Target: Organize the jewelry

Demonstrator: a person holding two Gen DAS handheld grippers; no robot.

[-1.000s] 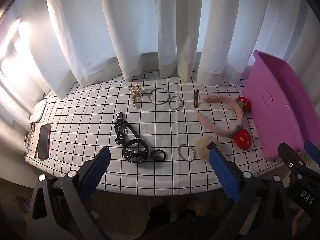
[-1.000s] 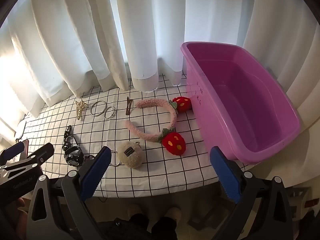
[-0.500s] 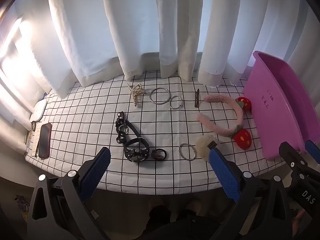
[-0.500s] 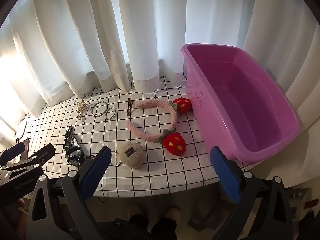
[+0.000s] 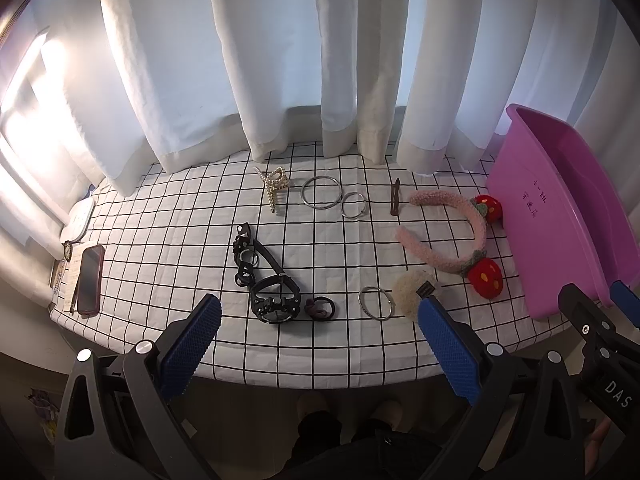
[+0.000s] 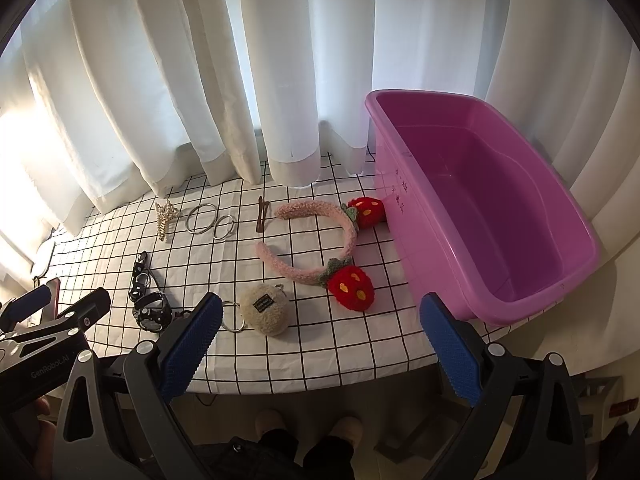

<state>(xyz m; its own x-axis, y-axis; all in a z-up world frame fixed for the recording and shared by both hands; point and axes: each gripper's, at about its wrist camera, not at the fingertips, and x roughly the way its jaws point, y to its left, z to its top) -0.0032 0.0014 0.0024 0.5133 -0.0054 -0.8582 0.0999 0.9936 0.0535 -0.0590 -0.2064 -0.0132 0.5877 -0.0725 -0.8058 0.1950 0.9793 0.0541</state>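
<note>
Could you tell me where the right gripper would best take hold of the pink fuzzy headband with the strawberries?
Probably the bare curved band of the pink fuzzy headband, between its two red strawberries, from above. It lies flat on the checked tablecloth, and the band is slim enough for the open right gripper; the strawberries are bulky.

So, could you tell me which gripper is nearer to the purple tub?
Right. The right gripper hovers at the table edge just before the purple tub; the left gripper is farther left, facing the black watch.

Three silver rings (image 5: pixel 321 198), one pearl claw clip (image 5: pixel 274 184), one brown hair clip (image 5: pixel 395 202), one strawberry headband (image 5: pixel 452 232), one purple bin (image 6: pixel 480 216), one phone (image 5: pixel 89 273).
</note>
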